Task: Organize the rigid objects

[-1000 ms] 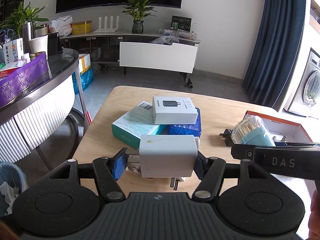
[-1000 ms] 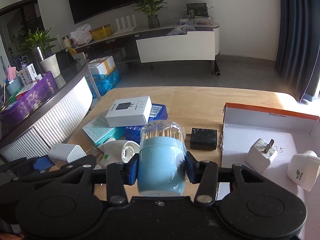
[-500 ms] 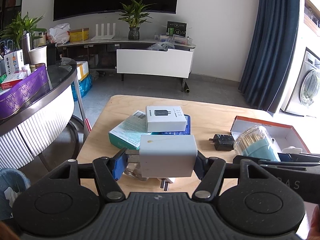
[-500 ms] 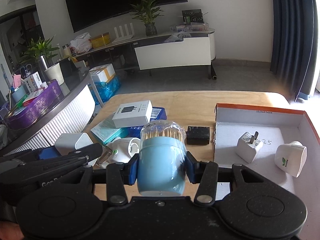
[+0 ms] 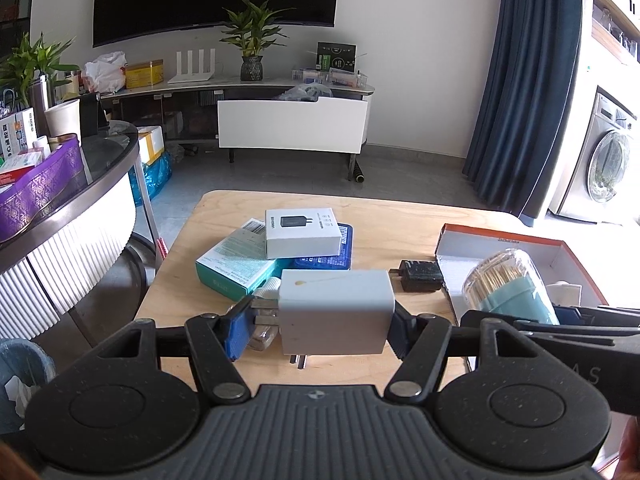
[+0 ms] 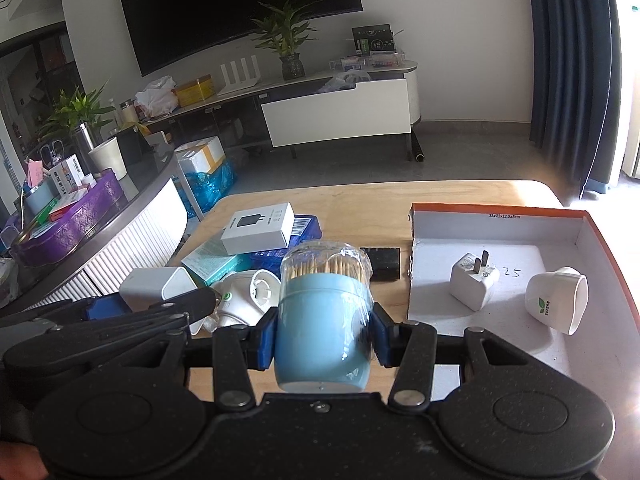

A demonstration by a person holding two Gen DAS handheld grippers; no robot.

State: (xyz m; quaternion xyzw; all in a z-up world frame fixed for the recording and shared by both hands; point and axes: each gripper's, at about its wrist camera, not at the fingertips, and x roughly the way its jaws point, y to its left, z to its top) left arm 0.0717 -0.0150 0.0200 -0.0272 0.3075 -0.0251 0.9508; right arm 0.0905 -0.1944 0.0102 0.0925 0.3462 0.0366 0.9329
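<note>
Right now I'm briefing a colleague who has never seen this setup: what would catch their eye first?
The two full grippers: the left gripper clamps a white charger block above the wooden table, and the right gripper clamps a blue toothpick jar. Next, the orange-rimmed box on the right, already holding a small white plug and a white cup on its side.

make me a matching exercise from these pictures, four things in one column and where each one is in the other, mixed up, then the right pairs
Things
1. toothpick jar
2. white charger
3. black charger
4. white cup

Places
A. lying in the orange-edged box
B. on the table, just left of the box
C. clamped in the left gripper
D. clamped in the right gripper

Pairs: 1-D, 2-C, 3-B, 4-A
</note>
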